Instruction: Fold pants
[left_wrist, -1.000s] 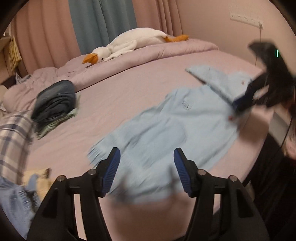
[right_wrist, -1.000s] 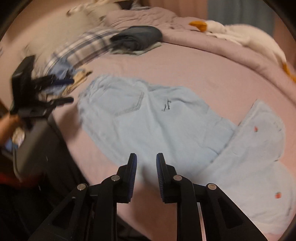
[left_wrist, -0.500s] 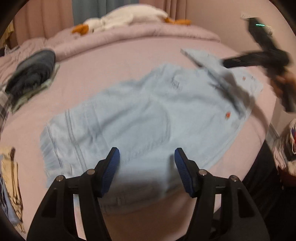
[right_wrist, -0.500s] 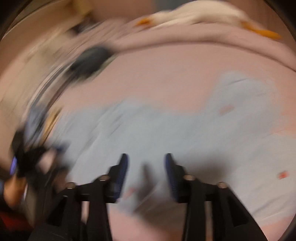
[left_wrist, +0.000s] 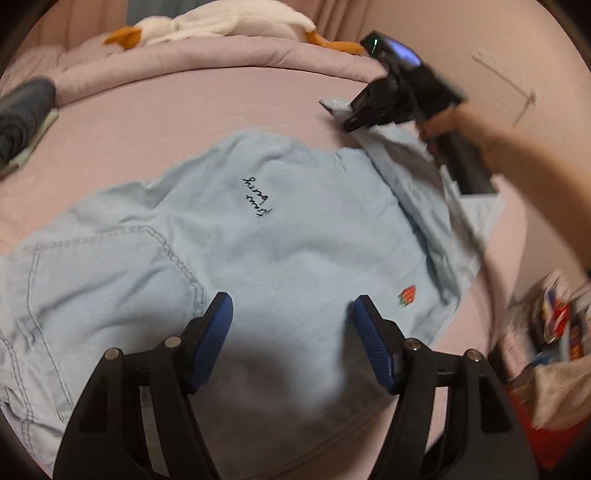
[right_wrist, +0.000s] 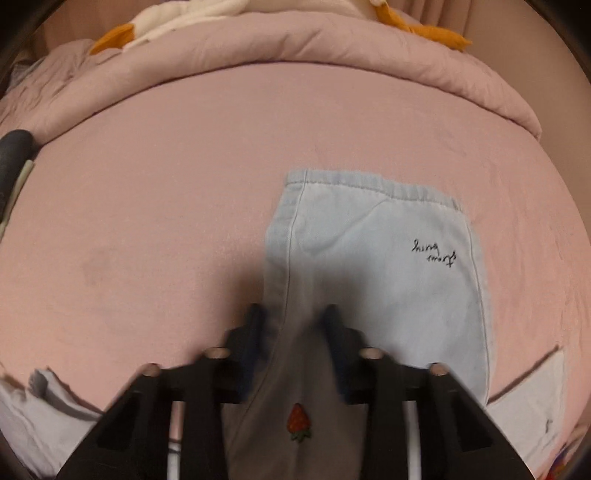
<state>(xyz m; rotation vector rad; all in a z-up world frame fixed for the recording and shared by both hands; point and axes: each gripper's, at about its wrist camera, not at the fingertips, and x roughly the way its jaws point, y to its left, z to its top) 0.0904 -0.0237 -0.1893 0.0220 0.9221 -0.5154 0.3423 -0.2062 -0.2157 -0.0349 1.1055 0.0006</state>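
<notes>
Both grippers have dropped closer to the pants (left_wrist: 258, 251) since a second ago. My left gripper (left_wrist: 291, 325) hangs wide open over the seat, touching nothing. My right gripper (right_wrist: 291, 325), partly open, straddles a leg near its hem. The pants lie flat on the bed (right_wrist: 166, 184), long axis running left-right; right is nearer the hem.

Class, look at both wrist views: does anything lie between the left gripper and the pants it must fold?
Nothing visible does. The left gripper hangs open directly over the light blue pants, with only bare denim between its fingers.
</notes>
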